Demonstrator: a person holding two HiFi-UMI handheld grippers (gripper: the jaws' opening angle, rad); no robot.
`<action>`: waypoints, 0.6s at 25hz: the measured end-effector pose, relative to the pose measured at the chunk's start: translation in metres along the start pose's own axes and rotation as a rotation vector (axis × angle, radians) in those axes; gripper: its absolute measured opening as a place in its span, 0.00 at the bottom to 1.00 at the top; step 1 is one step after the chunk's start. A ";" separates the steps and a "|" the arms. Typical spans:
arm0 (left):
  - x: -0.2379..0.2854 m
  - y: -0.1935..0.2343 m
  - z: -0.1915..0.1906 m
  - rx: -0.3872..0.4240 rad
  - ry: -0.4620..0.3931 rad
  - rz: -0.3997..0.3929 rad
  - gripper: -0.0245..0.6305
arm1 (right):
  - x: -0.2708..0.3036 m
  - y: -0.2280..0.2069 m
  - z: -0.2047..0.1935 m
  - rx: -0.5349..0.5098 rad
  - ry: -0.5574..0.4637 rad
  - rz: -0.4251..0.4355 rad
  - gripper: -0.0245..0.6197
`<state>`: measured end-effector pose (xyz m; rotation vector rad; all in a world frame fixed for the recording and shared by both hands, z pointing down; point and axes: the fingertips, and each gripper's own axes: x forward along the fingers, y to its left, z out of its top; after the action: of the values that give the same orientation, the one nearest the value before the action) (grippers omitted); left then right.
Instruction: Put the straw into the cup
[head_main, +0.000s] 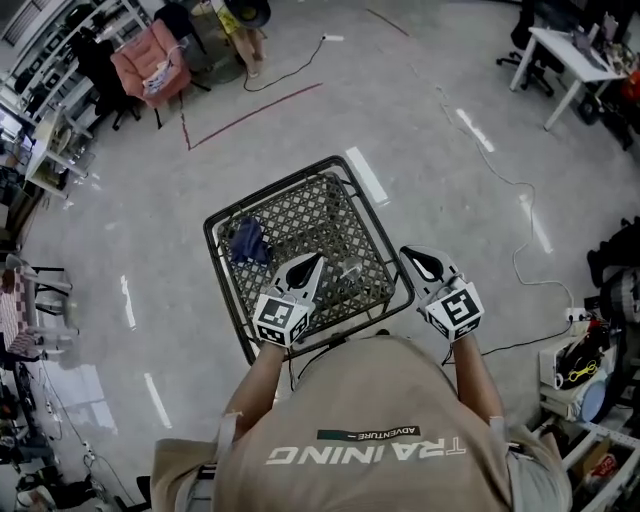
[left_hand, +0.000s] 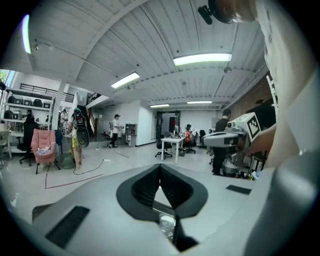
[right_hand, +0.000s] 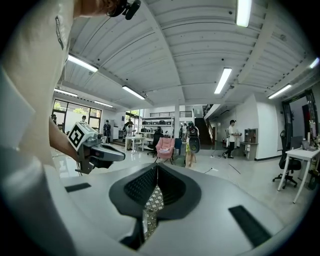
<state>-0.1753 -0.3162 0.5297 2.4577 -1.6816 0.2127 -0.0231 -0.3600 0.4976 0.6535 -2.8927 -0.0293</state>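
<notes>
Below me stands a black wire-mesh table (head_main: 322, 212). A clear plastic cup (head_main: 351, 268) rests on its near part, and it also shows through the gap under the left jaws as the cup (left_hand: 166, 225). No straw can be made out in any view. My left gripper (head_main: 317, 260) hovers over the near edge just left of the cup, with its jaws shut tip to tip and nothing between them (left_hand: 160, 168). My right gripper (head_main: 410, 254) is held off the table's right corner, also shut and empty (right_hand: 157, 168). Each gripper shows in the other's view.
A crumpled blue cloth (head_main: 248, 241) lies on the left of the mesh. A white cable (head_main: 520, 235) runs over the floor at the right, a pink chair (head_main: 152, 60) stands far back left, and a white desk (head_main: 572, 60) far right. Other people stand in the room.
</notes>
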 end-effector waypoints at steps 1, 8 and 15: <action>-0.004 0.003 0.009 -0.009 -0.014 0.010 0.06 | 0.003 -0.001 0.004 -0.003 -0.003 -0.002 0.06; -0.026 0.020 0.076 -0.013 -0.085 0.102 0.06 | 0.024 -0.007 0.054 -0.058 -0.020 -0.035 0.06; -0.039 0.035 0.116 -0.035 -0.144 0.136 0.06 | 0.025 -0.017 0.102 -0.051 -0.088 -0.081 0.06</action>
<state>-0.2184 -0.3176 0.4105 2.3868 -1.8957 0.0218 -0.0563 -0.3877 0.4005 0.7781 -2.9368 -0.1460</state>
